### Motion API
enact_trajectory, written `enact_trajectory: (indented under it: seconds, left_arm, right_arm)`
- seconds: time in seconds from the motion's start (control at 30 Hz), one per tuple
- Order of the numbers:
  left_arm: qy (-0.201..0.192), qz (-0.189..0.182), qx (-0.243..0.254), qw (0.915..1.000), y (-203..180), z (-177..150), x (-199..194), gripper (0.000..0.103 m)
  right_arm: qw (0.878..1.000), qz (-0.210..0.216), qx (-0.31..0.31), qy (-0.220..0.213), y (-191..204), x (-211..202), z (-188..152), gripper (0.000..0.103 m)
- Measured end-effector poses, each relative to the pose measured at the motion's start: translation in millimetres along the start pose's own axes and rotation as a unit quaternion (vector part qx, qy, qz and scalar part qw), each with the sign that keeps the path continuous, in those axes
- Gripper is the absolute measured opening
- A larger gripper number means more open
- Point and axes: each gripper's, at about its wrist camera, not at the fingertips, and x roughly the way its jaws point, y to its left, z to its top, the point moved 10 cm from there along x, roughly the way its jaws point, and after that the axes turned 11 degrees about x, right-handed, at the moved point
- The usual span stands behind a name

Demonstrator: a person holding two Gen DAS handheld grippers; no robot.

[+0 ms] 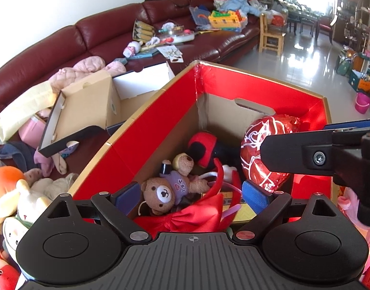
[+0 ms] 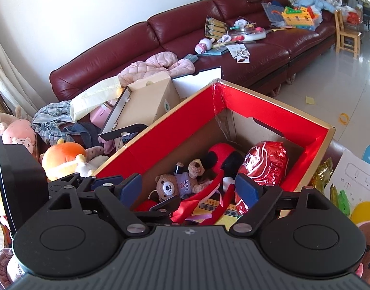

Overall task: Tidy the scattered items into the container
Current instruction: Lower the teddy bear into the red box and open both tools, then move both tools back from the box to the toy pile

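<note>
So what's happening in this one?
A person is tidying toys into a red-lined cardboard box with two handheld grippers. Both the left gripper and the right gripper hover open over the box, holding nothing. A teddy bear and a red foil balloon already lie inside; plush toys remain outside.

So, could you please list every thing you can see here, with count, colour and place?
box: one, red inside, centre
teddy bear: one, brown, purple shirt, in the box
foil balloon: one, red, in the box, right side
red and black plush: one, in the box
sofa: one, dark red, behind
orange plush: one, left of the box
wooden chair: one, far right
left claw: open, over the box
right claw: open, over the box
</note>
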Motion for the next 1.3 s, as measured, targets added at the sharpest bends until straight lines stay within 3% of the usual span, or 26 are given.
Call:
enact_trajectory:
  seconds: [0.53,0.77,0.93,1.03,1.3]
  left_arm:
    - [-0.007,-0.013,0.013,0.9998,-19,-3,-12,0.097]
    - [-0.027,-0.025,0.068,0.997,-58,-1,-33,0.097]
    - [-0.048,-0.032,0.124,0.9906,-104,0,-52,0.098]
    - [-0.058,-0.055,0.152,0.9851,-138,-4,-66,0.098]
    - [-0.06,-0.108,0.245,0.9616,-237,-47,-81,0.102]
  right_arm:
    - [1.0,-0.016,-0.001,0.016,-10,-5,-13,0.09]
    - [0.999,-0.03,0.012,0.007,-42,-35,-25,0.091]
    - [0.997,-0.074,0.024,-0.016,-85,-66,-37,0.092]
    - [0.995,-0.089,0.046,-0.027,-112,-86,-47,0.092]
    - [0.983,-0.137,0.11,-0.05,-189,-143,-99,0.095]
